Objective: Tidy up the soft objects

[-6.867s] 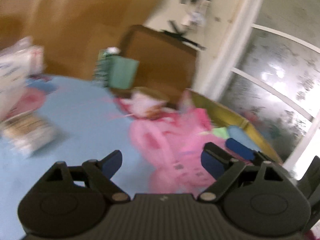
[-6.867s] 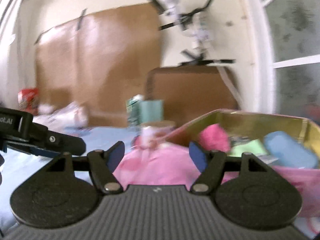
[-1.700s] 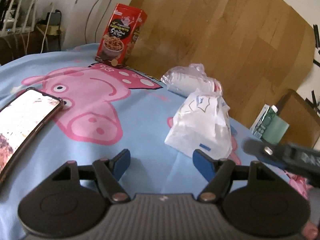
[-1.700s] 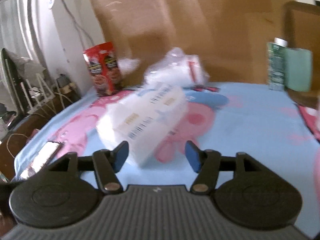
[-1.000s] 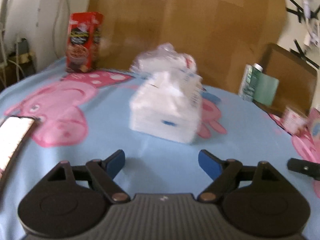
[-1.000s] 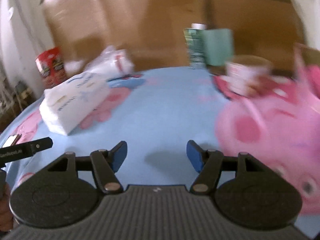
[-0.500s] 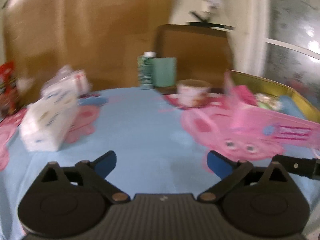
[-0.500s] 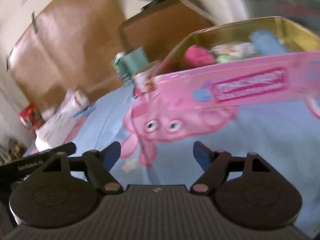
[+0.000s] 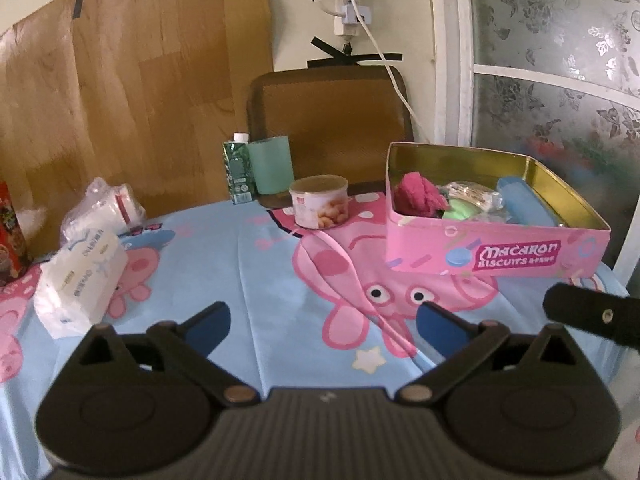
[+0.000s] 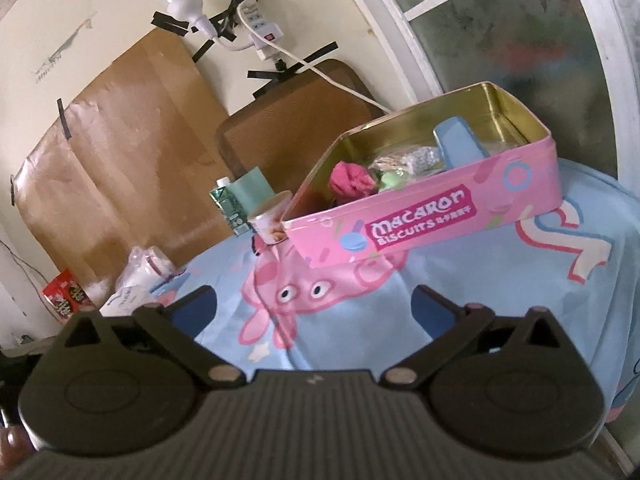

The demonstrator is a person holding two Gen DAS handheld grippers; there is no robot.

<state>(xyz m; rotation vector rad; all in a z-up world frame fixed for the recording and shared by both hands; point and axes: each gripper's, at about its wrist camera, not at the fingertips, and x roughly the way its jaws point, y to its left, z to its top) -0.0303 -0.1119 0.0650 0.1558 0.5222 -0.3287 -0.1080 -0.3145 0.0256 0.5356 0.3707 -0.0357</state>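
A pink biscuit tin (image 9: 496, 254) stands open at the right of the blue cartoon tablecloth. In it lie a magenta cloth (image 9: 420, 198), a green soft piece (image 9: 464, 212), a crinkly packet (image 9: 472, 192) and a blue case (image 9: 524, 204). A white tissue pack (image 9: 80, 280) and a clear bag of wipes (image 9: 104, 210) lie far left. My left gripper (image 9: 320, 312) is open over bare cloth, short of the tin. My right gripper (image 10: 312, 296) faces the tin (image 10: 420, 224); its jaws are opening with nothing between them. One of its fingers (image 9: 592, 314) shows in the left wrist view.
A round snack can (image 9: 319, 200), a green carton (image 9: 238, 174) and a teal roll (image 9: 270, 164) stand at the table's back, before a brown chair back (image 9: 328, 120). A red box (image 9: 10, 236) is at far left. A frosted glass door (image 9: 560, 60) is close behind the tin.
Both views have swung from the tissue pack on the left to the pink tin on the right. Both pairs of jaws stand wider than a second ago.
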